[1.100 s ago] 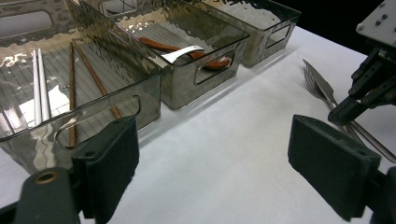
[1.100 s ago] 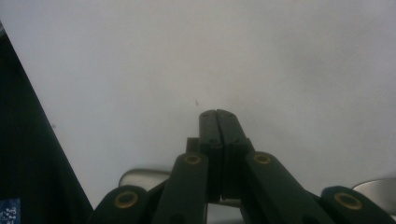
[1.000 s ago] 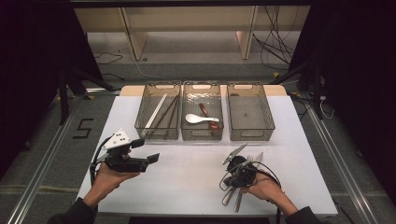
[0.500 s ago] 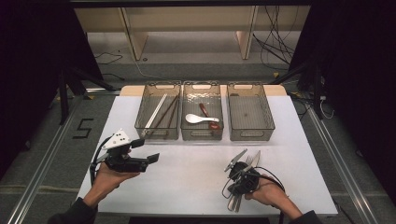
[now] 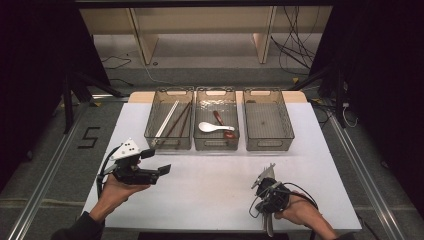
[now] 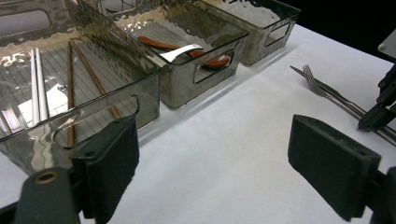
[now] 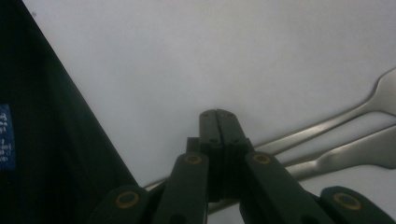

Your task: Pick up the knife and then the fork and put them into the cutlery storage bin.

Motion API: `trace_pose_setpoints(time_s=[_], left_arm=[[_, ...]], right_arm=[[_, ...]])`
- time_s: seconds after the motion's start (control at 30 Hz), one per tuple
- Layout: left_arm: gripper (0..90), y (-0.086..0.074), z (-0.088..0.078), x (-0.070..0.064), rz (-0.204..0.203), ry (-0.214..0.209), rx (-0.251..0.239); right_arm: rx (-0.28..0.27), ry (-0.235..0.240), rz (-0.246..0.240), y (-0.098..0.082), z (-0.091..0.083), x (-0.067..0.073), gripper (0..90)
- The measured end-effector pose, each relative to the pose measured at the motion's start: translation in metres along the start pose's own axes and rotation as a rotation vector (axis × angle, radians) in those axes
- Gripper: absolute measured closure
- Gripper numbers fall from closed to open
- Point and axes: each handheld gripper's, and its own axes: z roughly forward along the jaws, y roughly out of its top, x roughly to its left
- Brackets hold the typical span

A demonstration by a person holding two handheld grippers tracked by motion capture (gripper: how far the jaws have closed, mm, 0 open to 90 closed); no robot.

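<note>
Two metal forks (image 5: 265,176) lie side by side on the white table (image 5: 210,200) near its front right; their handles (image 7: 327,126) run under my right gripper (image 7: 217,116). That gripper (image 5: 267,201) is shut, its jaws meeting tip to tip just over the handles; I cannot tell whether it touches them. At the front left, my left gripper (image 5: 156,161) is held above the table, open with nothing between its jaws (image 6: 215,154). It faces the forks (image 6: 327,91) and the trays.
Three clear plastic trays stand in a row at the back. The left tray (image 5: 150,136) holds white and brown chopsticks (image 5: 172,120). A white spoon (image 5: 210,127) and a brown spoon lie in the middle tray (image 5: 216,146). The right tray (image 5: 270,146) is bare.
My right hand and its shut gripper have slid toward the table's near edge, and the forks have shifted and turned with it. The left hand has stayed put.
</note>
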Motion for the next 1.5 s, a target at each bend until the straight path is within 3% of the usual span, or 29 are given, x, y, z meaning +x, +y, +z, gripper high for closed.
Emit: trace_pose_setpoints(time_s=[0.3,0.6,1.1,1.5], left_arm=[[16.0,0.0,0.0,0.0,0.002,-0.001,0.001],[16.0,0.0,0.0,0.0,0.003,-0.001,0.003],[16.0,0.0,0.001,-0.001,0.006,-0.001,0.002],[16.0,0.0,0.001,-0.001,0.009,0.0,0.009]], right_arm=[[0.053,-0.029,0.019,-0.014,-0.007,-0.008,90.0],[0.099,-0.098,0.069,-0.029,-0.016,-0.022,90.0],[0.119,-0.187,0.139,-0.043,-0.025,-0.044,90.0],[0.113,-0.212,0.174,-0.047,-0.029,-0.056,90.0]])
